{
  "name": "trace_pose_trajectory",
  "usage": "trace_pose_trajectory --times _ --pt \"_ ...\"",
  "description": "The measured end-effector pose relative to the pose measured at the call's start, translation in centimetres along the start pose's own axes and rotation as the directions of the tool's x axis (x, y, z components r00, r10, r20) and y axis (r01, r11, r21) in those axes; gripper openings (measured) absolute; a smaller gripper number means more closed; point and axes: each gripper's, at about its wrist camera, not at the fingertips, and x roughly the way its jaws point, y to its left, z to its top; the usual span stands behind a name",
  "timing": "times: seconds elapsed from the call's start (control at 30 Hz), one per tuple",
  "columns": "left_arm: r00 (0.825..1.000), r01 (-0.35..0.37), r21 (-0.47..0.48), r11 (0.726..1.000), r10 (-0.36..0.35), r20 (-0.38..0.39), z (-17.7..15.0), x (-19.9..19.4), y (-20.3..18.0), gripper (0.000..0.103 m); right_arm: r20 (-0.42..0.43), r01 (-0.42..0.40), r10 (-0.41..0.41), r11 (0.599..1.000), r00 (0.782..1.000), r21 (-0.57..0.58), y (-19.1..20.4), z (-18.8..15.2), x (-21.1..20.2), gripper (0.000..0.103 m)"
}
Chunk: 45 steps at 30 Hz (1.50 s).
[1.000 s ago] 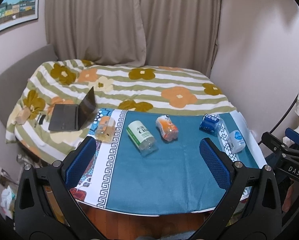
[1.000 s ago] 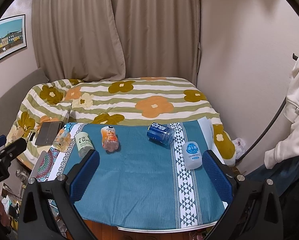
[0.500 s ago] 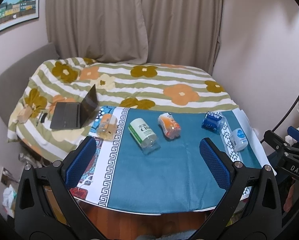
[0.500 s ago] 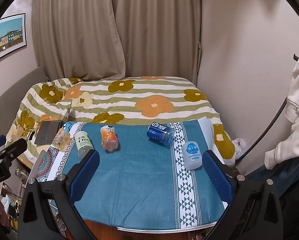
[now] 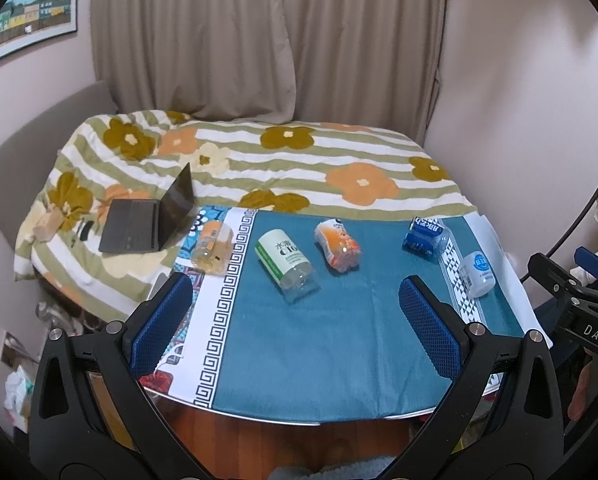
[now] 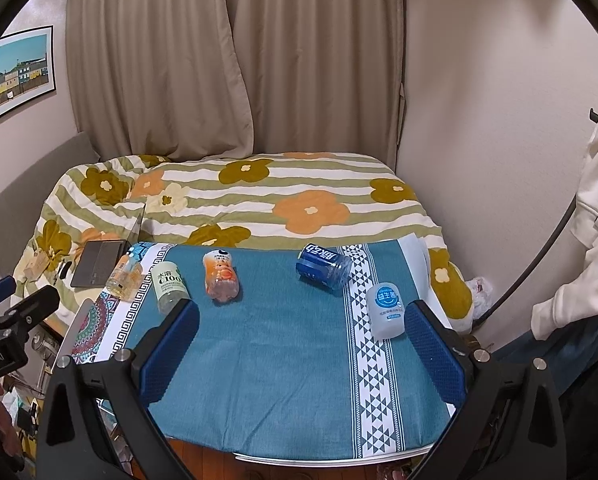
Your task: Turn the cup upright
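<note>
Five cups lie on their sides across the far half of the table (image 6: 299, 380): a pale orange cup (image 5: 213, 249), a green-labelled cup (image 5: 283, 261), an orange cup (image 5: 337, 244), a blue cup (image 6: 323, 266) and a white cup (image 6: 386, 310). None is upright yet. The left gripper (image 5: 295, 322) and right gripper (image 6: 301, 354) hover near the table's front edge, fingers spread wide and empty, likely ready to choose one.

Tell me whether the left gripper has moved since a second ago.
Yes. The left gripper dropped slightly or tilted up: the blue-clothed table and flowered bedspread sit lower in its view.
</note>
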Motion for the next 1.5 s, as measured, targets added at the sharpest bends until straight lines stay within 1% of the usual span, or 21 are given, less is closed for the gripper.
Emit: trace_pose_trajectory --times 0.63,0.83,0.93,1.0,1.07,1.2,1.33,1.5 --pt "1.000 0.003 -0.002 1.000 -0.003 0.003 -0.2 -0.3 -0.3 0.103 0.006 -0.002 0.002 1.000 1.000 0.004 -0.2 -0.1 -0.2 0.102" --pt "1.000 0.016 -0.037 0.999 -0.016 -0.009 -0.1 -0.4 -0.9 0.103 0.025 -0.017 0.016 1.000 1.000 0.005 -0.7 0.1 -0.6 0.102" --pt "1.000 -0.010 -0.059 0.998 0.009 -0.023 -0.2 -0.1 -1.3 0.103 0.016 -0.027 0.028 1.000 0.999 -0.013 -1.0 0.2 -0.3 0.102" --pt "0.999 -0.031 -0.080 0.996 0.029 -0.031 -0.3 0.4 -1.4 0.103 0.000 -0.056 0.056 0.998 0.998 -0.023 -1.3 0.3 0.4 0.102" --pt "0.998 -0.045 -0.098 0.994 0.042 -0.038 -0.4 1.1 -1.4 0.103 -0.016 -0.088 0.088 0.995 0.996 -0.041 -1.4 0.4 1.2 0.102" --pt "0.995 -0.067 -0.124 0.990 0.057 -0.087 -0.2 3.6 -1.0 0.103 -0.062 -0.148 0.144 0.987 0.988 -0.065 -1.3 0.3 3.5 0.102" --pt "0.988 -0.045 -0.157 0.987 0.021 -0.155 0.6 6.8 -0.3 0.103 -0.118 -0.186 0.178 0.981 0.977 -0.061 -0.9 0.3 6.3 0.102" --pt "0.969 -0.045 -0.197 0.979 -0.005 -0.247 1.5 12.2 1.2 0.103 -0.175 -0.191 0.179 0.980 0.968 -0.057 0.0 0.5 10.2 0.102"
